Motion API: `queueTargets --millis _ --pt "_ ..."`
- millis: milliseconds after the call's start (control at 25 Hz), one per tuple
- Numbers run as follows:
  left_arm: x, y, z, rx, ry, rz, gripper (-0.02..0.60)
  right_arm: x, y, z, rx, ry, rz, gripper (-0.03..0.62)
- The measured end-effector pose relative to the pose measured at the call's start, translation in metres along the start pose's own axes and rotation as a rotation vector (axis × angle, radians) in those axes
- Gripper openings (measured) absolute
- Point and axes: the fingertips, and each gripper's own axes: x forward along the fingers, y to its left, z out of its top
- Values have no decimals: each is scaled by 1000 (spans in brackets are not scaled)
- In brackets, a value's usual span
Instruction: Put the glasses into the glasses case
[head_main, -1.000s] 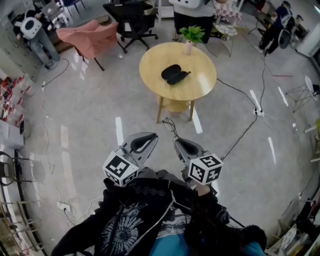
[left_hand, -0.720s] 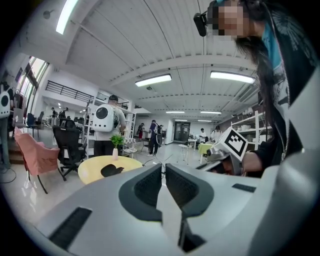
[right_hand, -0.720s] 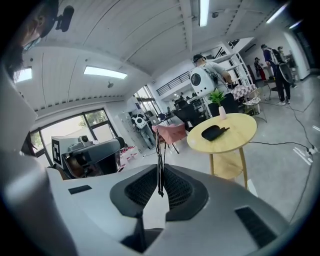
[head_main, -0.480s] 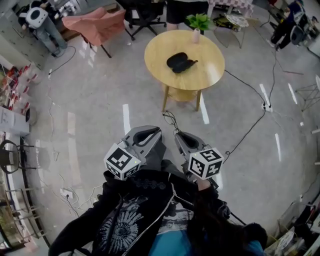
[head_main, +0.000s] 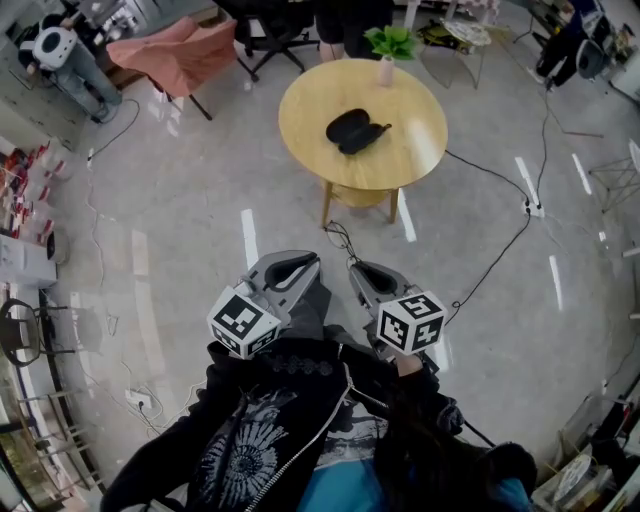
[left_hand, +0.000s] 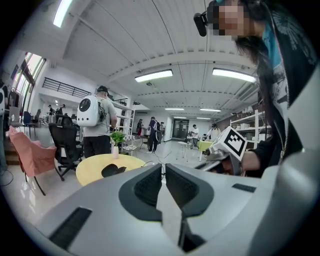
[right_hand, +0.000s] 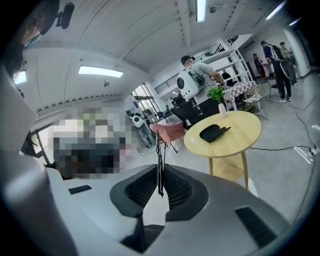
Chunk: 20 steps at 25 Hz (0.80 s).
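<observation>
A black glasses case lies on a round yellow table, some way ahead across the floor. It also shows in the left gripper view as the case and in the right gripper view as the case. My right gripper is shut on thin wire-framed glasses. In its own view, the glasses stick up from between the jaws of the right gripper. My left gripper is beside it, shut with nothing held, and in its own view the left gripper points at the table.
A potted plant in a vase stands at the table's far edge. A pink chair and a black office chair stand behind it. Cables trail over the floor right of the table. A person with a white backpack stands by the table.
Both grippers have come a little lower and closer to the table. The right one still holds the glasses, and neither pair of jaws has changed.
</observation>
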Motion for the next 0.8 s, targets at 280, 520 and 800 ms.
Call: queueTargets --millis 280,520,800 --pt "28 74 2 -19 19 -15 29 63 -20 33 -13 56 -3 60" --pt "40 134 16 -28 12 -32 29 113 -31 67 -2 73 -14 60" --pt "46 195 26 -43 -9 -46 29 160 -39 95 -10 85 -45 60"
